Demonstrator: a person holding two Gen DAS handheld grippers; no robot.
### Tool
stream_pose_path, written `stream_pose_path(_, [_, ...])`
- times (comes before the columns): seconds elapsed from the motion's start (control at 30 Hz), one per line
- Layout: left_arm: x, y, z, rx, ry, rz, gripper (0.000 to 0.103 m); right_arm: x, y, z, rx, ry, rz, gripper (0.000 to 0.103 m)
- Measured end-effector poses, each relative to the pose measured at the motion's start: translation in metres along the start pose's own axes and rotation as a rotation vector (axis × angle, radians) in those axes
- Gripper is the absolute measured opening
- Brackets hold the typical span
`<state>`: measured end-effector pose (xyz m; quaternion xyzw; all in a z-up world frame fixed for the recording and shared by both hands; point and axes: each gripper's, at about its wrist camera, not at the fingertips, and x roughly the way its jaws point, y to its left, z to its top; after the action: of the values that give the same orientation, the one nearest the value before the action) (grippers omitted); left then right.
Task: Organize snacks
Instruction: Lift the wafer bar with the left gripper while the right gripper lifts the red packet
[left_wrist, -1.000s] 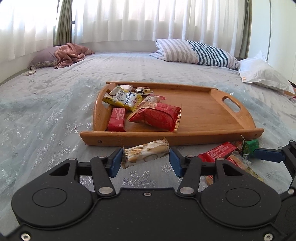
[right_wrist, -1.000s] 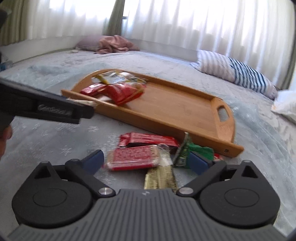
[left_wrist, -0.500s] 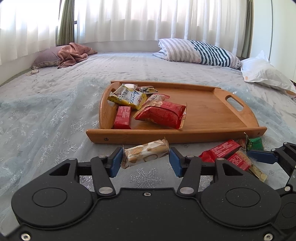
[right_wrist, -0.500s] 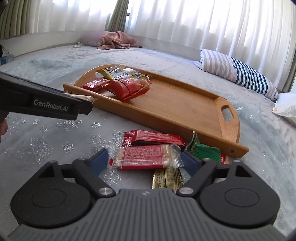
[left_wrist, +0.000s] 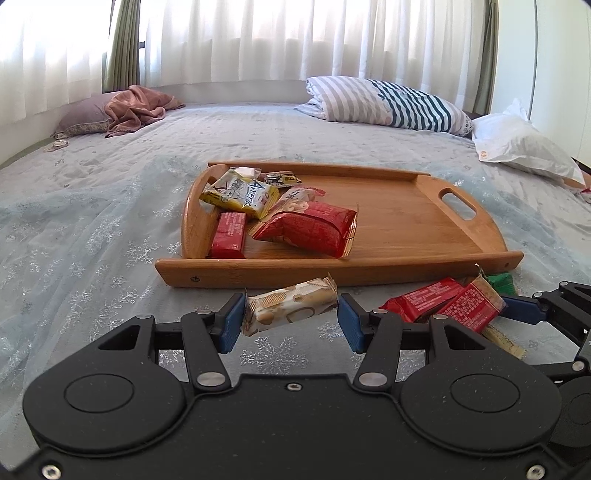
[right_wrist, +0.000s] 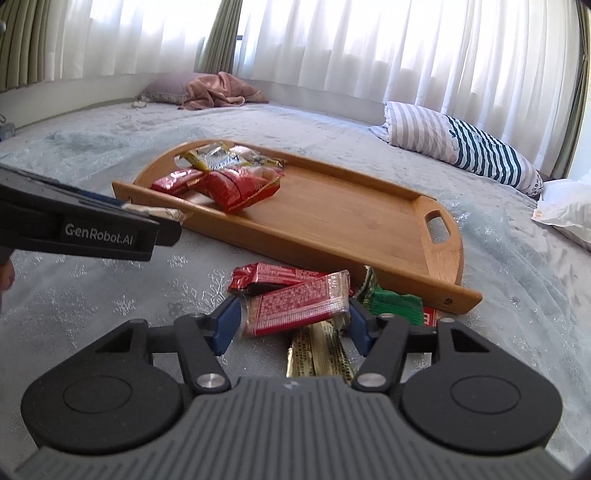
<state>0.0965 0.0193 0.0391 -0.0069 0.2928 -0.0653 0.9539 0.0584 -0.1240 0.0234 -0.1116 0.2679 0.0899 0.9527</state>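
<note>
A wooden tray (left_wrist: 332, 273) lies on the bed with a yellow packet (left_wrist: 240, 197), a red bar (left_wrist: 229, 240) and a red bag (left_wrist: 306, 230) at its left end. My left gripper (left_wrist: 290, 323) is shut on a cream biscuit packet (left_wrist: 291, 306), held just before the tray's near rim. My right gripper (right_wrist: 291, 325) is closing; its blue pads touch both ends of a red clear-wrapped biscuit packet (right_wrist: 295, 306), which sits tilted. Around that packet lie a long red bar (right_wrist: 273, 275), a green packet (right_wrist: 395, 306) and a gold packet (right_wrist: 317, 354).
The tray's (right_wrist: 295, 251) right half is bare wood with a handle slot (right_wrist: 437, 225). A striped pillow (left_wrist: 388, 103), a white bag (left_wrist: 524, 147) and a pink blanket (left_wrist: 136, 107) lie far back on the bed. The left gripper's body (right_wrist: 92, 229) reaches in beside the tray.
The right gripper's jaws have come in from wide apart onto the ends of the red biscuit packet, which now tilts. The left gripper still holds the cream packet in place.
</note>
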Motion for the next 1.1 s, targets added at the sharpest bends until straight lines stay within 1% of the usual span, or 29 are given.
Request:
stream_pose_path(0.07, [0.000,-0.001,0.002,0.001,-0.004,0.001,0.052,-0.004,-0.005,0.003,0.030,-0.012,0.013,0.055])
stream_pose_path(0.13, [0.000,-0.003,0.005,0.006,-0.013,0.002,0.052,-0.007,-0.011,0.006,0.058,-0.021,0.025,0.054])
stream_pose_path(0.17, [-0.001,-0.004,0.007,0.006,-0.018,-0.001,0.052,-0.007,-0.014,0.008,0.066,-0.026,0.030,0.048])
stream_pose_path(0.23, [-0.001,-0.005,0.010,0.002,-0.024,-0.013,0.052,-0.005,-0.018,0.010,0.077,-0.020,0.040,0.049])
stream_pose_path(0.27, [-0.001,-0.005,0.011,-0.001,-0.024,-0.018,0.052,-0.003,-0.019,0.010,0.077,-0.006,0.048,0.063])
stream_pose_path(0.3, [0.000,-0.007,0.012,-0.001,-0.024,-0.023,0.052,0.000,-0.018,0.010,0.074,0.009,0.052,0.065])
stream_pose_path(0.33, [0.000,-0.008,0.012,0.001,-0.022,-0.026,0.052,0.002,-0.017,0.008,0.071,0.011,0.061,0.071])
stream_pose_path(0.37, [0.001,-0.009,0.012,0.005,-0.021,-0.027,0.052,0.003,-0.015,0.006,0.065,0.011,0.069,0.075])
stream_pose_path(0.4, [0.002,-0.011,0.012,0.010,-0.019,-0.027,0.052,0.004,-0.012,0.005,0.050,0.017,0.074,0.076])
stream_pose_path(0.47, [0.003,-0.013,0.011,0.020,-0.013,-0.025,0.052,0.007,-0.003,0.004,-0.003,0.025,0.065,0.084])
stream_pose_path(0.5, [0.003,-0.013,0.010,0.023,-0.012,-0.023,0.052,0.007,0.001,0.003,-0.029,0.026,0.059,0.085])
stream_pose_path(0.53, [0.003,-0.013,0.010,0.025,-0.012,-0.023,0.052,0.008,0.006,0.004,-0.052,0.024,0.052,0.086])
stream_pose_path(0.6, [0.003,-0.013,0.010,0.021,-0.014,-0.023,0.052,0.008,0.012,0.005,-0.086,0.019,0.020,0.092])
stream_pose_path(0.7, [0.002,-0.011,0.010,0.010,-0.022,-0.022,0.052,0.010,0.018,0.006,-0.127,0.019,-0.005,0.093])
stream_pose_path(0.8, [0.000,-0.006,0.010,0.005,-0.027,-0.015,0.052,0.012,0.019,0.005,-0.136,0.028,-0.004,0.091])
stream_pose_path(0.83, [0.000,-0.005,0.010,0.003,-0.027,-0.013,0.052,0.013,0.019,0.005,-0.139,0.030,-0.001,0.089])
stream_pose_path(0.87, [0.000,-0.003,0.010,0.000,-0.028,-0.011,0.052,0.013,0.020,0.004,-0.144,0.031,0.004,0.082])
stream_pose_path(0.9, [0.000,-0.002,0.010,-0.003,-0.028,-0.010,0.052,0.013,0.021,0.004,-0.149,0.031,0.009,0.080])
stream_pose_path(1.0, [0.000,0.002,0.009,-0.013,-0.027,-0.008,0.052,0.013,0.025,0.002,-0.170,0.029,0.010,0.077])
stream_pose_path(1.03, [-0.001,0.003,0.009,-0.014,-0.027,-0.008,0.052,0.012,0.026,0.002,-0.178,0.027,0.010,0.073])
stream_pose_path(1.07, [-0.001,0.003,0.009,-0.014,-0.028,-0.008,0.052,0.012,0.027,0.003,-0.183,0.024,0.013,0.064])
stream_pose_path(1.1, [-0.002,0.003,0.008,-0.015,-0.030,-0.009,0.052,0.011,0.027,0.003,-0.179,0.018,0.010,0.063])
